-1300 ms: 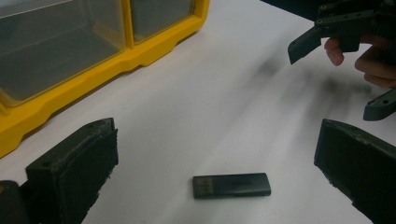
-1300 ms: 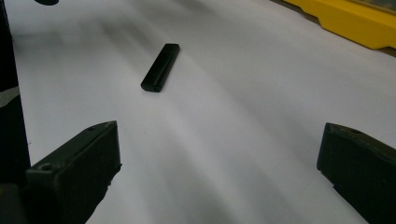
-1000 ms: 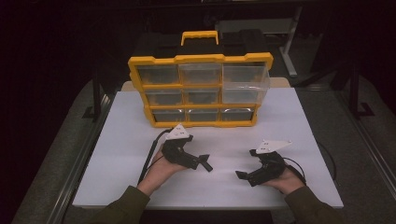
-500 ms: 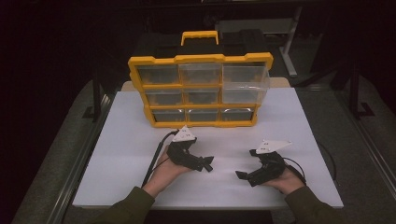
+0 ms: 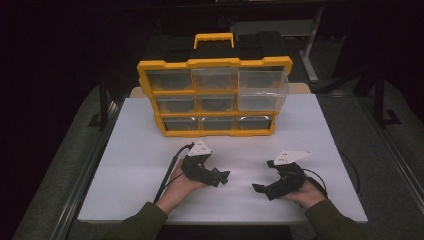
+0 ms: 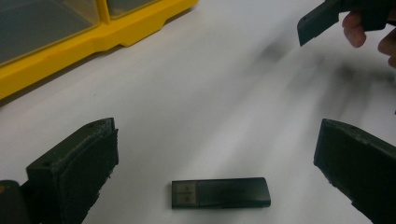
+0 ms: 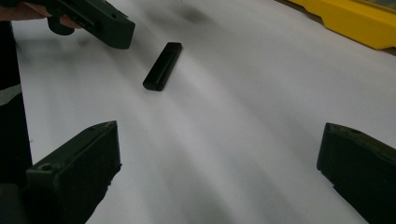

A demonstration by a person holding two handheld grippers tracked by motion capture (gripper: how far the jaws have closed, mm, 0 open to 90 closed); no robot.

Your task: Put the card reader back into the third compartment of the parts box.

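Observation:
A dark USB stick (image 6: 220,192) lies flat on the white table top (image 6: 224,84), between the wide-apart jaws of my left gripper (image 6: 219,140), metal plug end to the left. The jaws are not touching it. In the right gripper view the same stick (image 7: 162,65) lies farther off, up and left of my right gripper (image 7: 219,140), which is open and holds nothing. From above, the left gripper (image 5: 218,176) and right gripper (image 5: 263,176) point toward each other near the table's front.
A yellow organizer (image 5: 215,97) with clear drawers and a black handle stands upright at the back centre of the white table (image 5: 130,150). Its top right drawer (image 5: 262,82) sticks out a little. Cables trail from both grippers.
My left gripper has moved right and a little nearer the front edge, toward the middle. The right gripper has stayed put.

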